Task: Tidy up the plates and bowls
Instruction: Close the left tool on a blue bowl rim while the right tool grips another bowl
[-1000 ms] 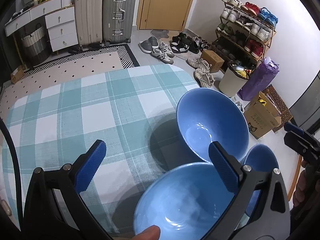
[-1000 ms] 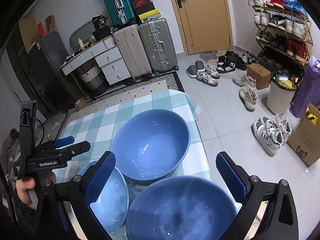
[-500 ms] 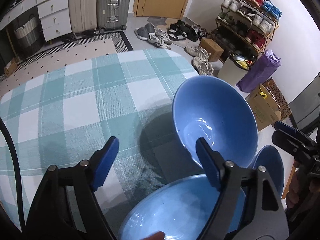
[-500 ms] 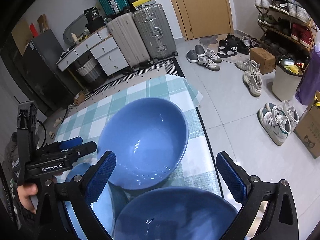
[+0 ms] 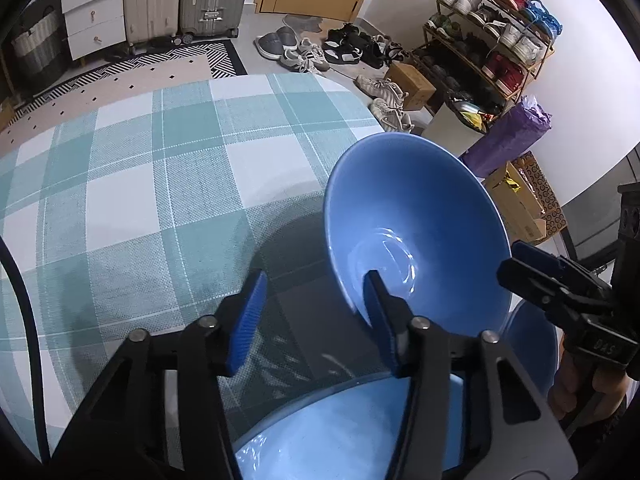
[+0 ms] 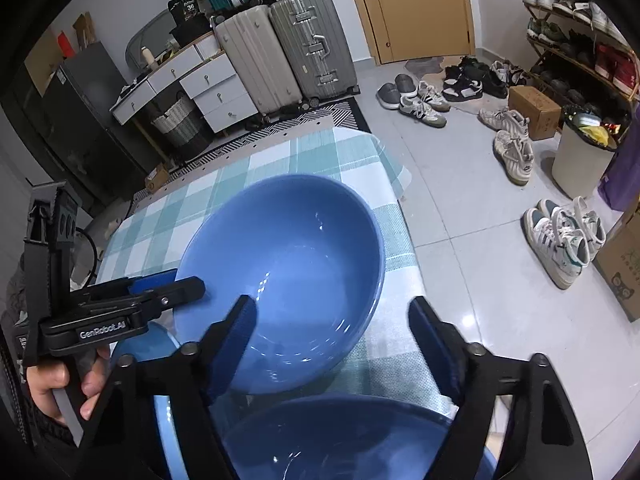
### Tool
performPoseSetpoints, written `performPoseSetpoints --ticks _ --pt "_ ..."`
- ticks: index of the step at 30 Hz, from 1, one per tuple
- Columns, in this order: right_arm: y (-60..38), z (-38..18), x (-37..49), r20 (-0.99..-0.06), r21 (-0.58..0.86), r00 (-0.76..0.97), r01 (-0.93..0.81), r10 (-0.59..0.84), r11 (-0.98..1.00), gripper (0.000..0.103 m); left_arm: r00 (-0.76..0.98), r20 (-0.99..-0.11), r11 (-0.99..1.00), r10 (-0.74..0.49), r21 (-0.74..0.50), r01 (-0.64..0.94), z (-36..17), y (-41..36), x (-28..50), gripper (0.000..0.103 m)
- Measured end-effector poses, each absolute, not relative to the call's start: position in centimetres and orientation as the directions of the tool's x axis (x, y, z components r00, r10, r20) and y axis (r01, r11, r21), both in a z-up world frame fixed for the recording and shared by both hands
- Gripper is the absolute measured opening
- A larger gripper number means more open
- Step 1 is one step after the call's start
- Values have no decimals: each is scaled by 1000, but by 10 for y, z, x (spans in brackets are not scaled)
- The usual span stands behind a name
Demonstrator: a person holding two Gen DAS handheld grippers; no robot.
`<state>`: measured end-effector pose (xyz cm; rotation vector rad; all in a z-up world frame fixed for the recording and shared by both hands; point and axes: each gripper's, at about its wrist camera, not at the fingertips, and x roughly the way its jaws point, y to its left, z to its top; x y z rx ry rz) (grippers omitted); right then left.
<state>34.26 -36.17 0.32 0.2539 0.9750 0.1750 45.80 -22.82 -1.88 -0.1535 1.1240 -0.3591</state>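
We find the left gripper (image 5: 316, 320) with jaws apart, reaching toward the near rim of the big bowl (image 5: 416, 236), likely to lift it for stacking. Right of that bowl, the right gripper (image 6: 332, 344) also stands open over two smaller bowls (image 6: 340, 436) beside it on the checked tablecloth (image 5: 160, 184).

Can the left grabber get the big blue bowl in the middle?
Probably yes. The left gripper is open, one finger already over the big blue bowl near its rim, and nothing blocks it. The right gripper hovers beside it.
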Motion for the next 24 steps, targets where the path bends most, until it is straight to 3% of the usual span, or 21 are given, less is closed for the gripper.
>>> performPoseSetpoints --ticks 2,5,11,13,24 --pt "-363 1 344 -795 293 549 -26 259 956 71 385 -846 928 -368 -310 205 -19 -230 460 37" --pt "-364 -3 347 -799 301 539 -26 267 953 60 385 -839 922 -384 -323 214 -19 -231 461 30" --pt "-362 -5 348 -805 277 541 -21 244 961 32 395 -830 916 -394 -316 249 -13 -237 456 12" --pt "-363 -5 347 -807 265 544 -12 229 964 24 406 -834 923 -373 -290 251 -12 -239 455 12" --pt "-363 0 345 -799 252 565 4 205 968 22 440 -809 918 -389 -300 259 2 -237 443 12"
